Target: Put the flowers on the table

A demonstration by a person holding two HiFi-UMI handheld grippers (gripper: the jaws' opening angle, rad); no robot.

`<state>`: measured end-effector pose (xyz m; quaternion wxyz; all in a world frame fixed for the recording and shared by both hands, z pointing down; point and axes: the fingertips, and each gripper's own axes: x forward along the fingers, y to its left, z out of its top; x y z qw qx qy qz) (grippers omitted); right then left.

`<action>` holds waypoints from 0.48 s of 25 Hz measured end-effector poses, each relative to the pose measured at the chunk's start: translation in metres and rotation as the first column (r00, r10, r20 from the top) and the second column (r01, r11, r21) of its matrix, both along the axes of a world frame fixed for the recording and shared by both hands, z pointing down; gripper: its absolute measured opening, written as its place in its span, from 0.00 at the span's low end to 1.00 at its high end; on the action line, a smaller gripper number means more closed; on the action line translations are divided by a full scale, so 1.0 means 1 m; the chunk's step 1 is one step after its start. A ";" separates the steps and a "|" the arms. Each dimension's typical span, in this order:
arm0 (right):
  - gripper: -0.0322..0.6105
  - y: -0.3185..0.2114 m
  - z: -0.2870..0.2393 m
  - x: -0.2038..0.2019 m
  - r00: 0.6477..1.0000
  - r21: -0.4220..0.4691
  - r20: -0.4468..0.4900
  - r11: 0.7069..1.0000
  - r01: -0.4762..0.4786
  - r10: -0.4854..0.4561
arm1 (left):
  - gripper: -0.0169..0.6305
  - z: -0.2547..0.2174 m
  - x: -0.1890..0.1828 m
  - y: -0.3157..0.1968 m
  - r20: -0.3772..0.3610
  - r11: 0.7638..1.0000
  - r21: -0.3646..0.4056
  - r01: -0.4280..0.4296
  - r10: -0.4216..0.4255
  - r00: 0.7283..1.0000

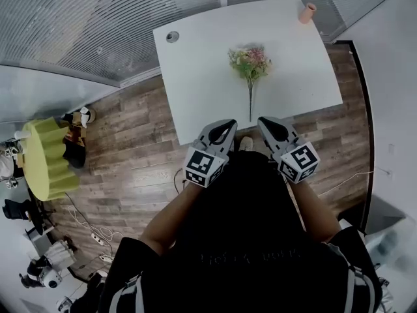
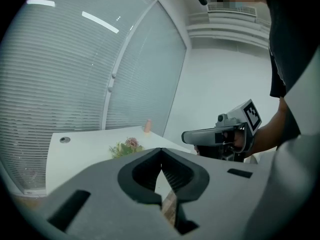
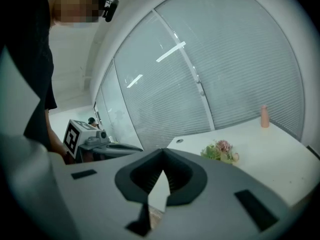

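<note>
Flowers (image 1: 249, 65) — flat on white table (image 1: 195, 77)

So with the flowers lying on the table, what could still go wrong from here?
The flowers lie with their stem near the table edge, between the shut left gripper and right gripper; a stray forward move could nudge them off. The pink container at the far corner could tip if bumped.

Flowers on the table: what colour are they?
The flowers are pink with green leaves; the head view shows them best.
</note>
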<state>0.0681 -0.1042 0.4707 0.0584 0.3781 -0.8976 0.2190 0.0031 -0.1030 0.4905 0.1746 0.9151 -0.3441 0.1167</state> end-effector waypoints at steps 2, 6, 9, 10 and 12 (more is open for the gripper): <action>0.10 0.006 -0.003 0.002 1.000 0.003 0.008 1.000 0.001 -0.001 | 0.05 -0.006 0.001 0.002 -0.005 1.000 0.023 -0.003 0.003 1.000; 0.10 0.018 -0.010 0.003 1.000 0.003 0.025 1.000 0.003 -0.003 | 0.05 -0.023 0.002 0.004 -0.017 0.998 0.059 -0.006 0.007 1.000; 0.10 0.024 -0.014 0.004 0.999 -0.017 0.039 1.000 -0.011 0.012 | 0.05 -0.032 0.000 0.006 0.004 0.996 0.090 -0.014 0.014 1.000; 0.10 0.025 -0.014 0.005 0.999 -0.023 0.044 1.000 -0.018 0.019 | 0.05 -0.035 -0.002 0.006 0.004 0.995 0.097 -0.013 0.013 1.000; 0.10 0.026 -0.015 0.006 0.998 -0.029 0.056 0.999 -0.027 0.028 | 0.05 -0.041 -0.004 0.005 -0.002 0.995 0.104 -0.007 0.007 1.000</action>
